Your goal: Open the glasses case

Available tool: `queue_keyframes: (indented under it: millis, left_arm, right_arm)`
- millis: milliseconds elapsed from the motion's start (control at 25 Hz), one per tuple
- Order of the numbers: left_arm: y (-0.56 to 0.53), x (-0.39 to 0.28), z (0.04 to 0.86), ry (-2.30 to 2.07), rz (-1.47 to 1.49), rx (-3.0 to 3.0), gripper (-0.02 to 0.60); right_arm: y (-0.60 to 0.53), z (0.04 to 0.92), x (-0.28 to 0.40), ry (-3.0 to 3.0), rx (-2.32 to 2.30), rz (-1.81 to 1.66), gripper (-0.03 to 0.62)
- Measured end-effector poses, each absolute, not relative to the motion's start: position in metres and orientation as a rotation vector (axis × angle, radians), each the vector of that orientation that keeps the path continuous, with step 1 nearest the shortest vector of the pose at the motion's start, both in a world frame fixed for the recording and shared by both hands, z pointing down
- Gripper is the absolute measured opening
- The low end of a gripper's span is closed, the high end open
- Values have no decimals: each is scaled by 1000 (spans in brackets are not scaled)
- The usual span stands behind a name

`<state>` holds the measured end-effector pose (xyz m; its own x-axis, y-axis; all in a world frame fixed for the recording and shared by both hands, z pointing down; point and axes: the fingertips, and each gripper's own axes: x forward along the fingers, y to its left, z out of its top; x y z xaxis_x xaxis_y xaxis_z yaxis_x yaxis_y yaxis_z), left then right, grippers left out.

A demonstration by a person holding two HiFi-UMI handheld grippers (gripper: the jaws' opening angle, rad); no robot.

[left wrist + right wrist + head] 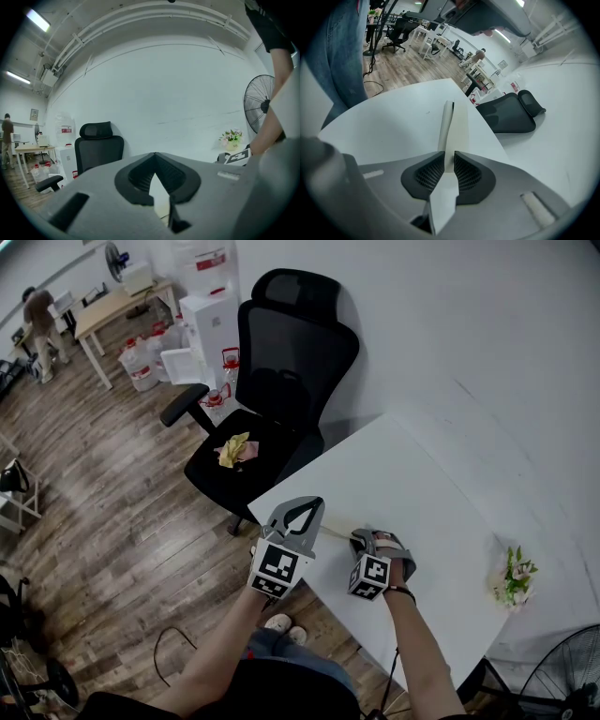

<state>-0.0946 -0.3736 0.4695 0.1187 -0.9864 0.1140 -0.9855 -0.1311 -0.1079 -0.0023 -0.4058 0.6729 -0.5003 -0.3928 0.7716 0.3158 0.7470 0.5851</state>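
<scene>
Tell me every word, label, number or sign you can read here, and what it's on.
No text here can be read.
Red label on the water bottle: too small and blurred to read.
Small mark on the white dispenser: too small to read.
Framed notice on the wall: blurred.
Marker cubes: black-and-white square patterns, no letters or numbers.

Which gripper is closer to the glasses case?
Right. The right gripper has its jaws closed on the cream glasses case. The left gripper, jaws shut and empty, sits just beside the case's other end.
</scene>
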Motion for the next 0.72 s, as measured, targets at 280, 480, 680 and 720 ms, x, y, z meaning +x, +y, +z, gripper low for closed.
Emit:
queue_keyframes:
  millis: [280,480,680,720]
  left_arm:
    - [-376,-95,470,2065,-247,-2348,8]
    - [-376,-98,471,2072,-253,-2345,8]
    - [-374,-107,473,2098,-265,-2330,8]
    - [-372,-109,474,2104,-268,-2325,8]
  right_arm:
    - [-420,653,-6,-1937,95,-903,29]
    - [-441,642,-13,-1939,121,-912,15]
    - [-463,641,-19,-1940,145,-884,14]
    - [-466,642,-20,-1941,149,-876,15]
